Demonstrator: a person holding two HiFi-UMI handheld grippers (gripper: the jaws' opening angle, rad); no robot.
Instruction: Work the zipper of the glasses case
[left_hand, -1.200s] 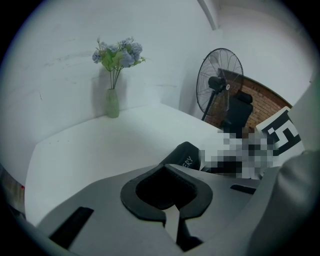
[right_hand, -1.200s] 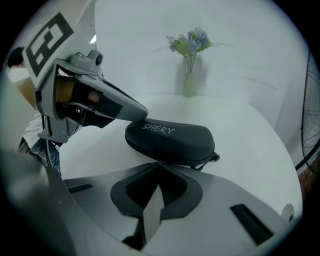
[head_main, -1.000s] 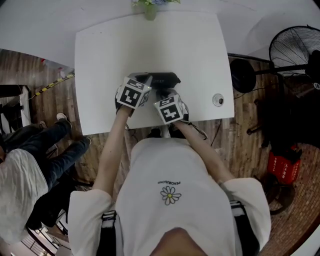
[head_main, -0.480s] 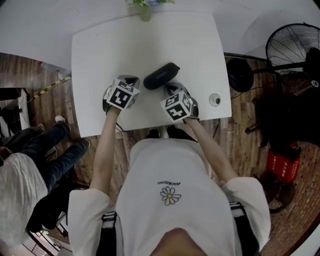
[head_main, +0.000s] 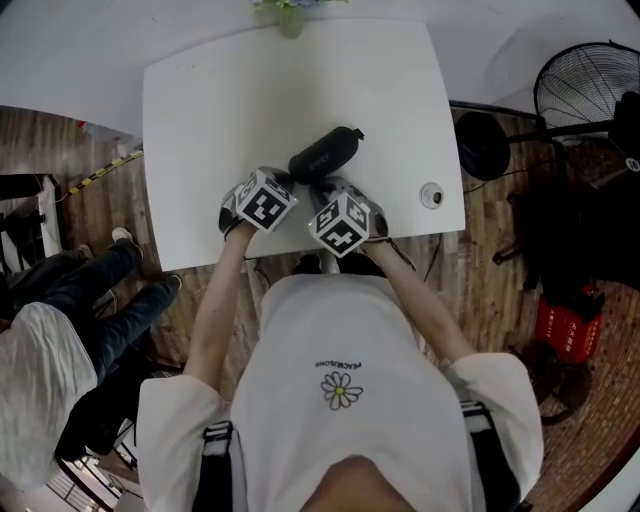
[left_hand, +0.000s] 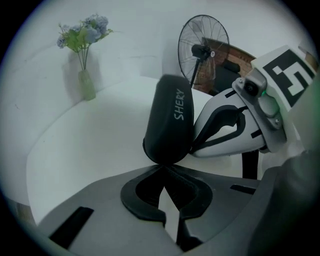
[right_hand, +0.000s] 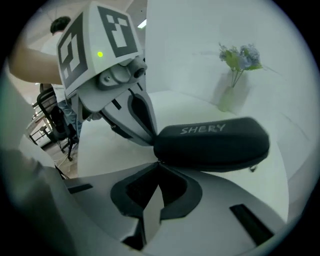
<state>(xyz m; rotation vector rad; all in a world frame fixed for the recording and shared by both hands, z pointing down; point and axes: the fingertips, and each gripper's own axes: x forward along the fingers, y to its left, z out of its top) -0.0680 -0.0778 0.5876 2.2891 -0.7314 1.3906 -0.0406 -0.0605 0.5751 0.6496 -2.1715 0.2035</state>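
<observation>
The black glasses case (head_main: 325, 152) lies slanted on the white table (head_main: 220, 90), printed lid up. Its small zipper pull (right_hand: 254, 169) hangs at the far end, away from both grippers. My left gripper (head_main: 291, 181) is shut, its tips meeting right at the case's near end (left_hand: 167, 157). My right gripper (head_main: 317, 187) is shut too, tips touching that same end (right_hand: 165, 155) from the other side. Whether either pair of tips pinches the case's seam I cannot tell. Each gripper shows in the other's view: the right gripper body (left_hand: 235, 125), the left gripper body (right_hand: 125, 110).
A vase of flowers (head_main: 290, 15) stands at the table's far edge. A small round object (head_main: 432, 195) sits near the right front corner. A standing fan (head_main: 590, 95) is right of the table. A person's legs (head_main: 110, 290) are by the left side.
Both grippers have closed in on each other and on the case's near end since half a second ago. Over the last second the case turned from lying crosswise to slanted.
</observation>
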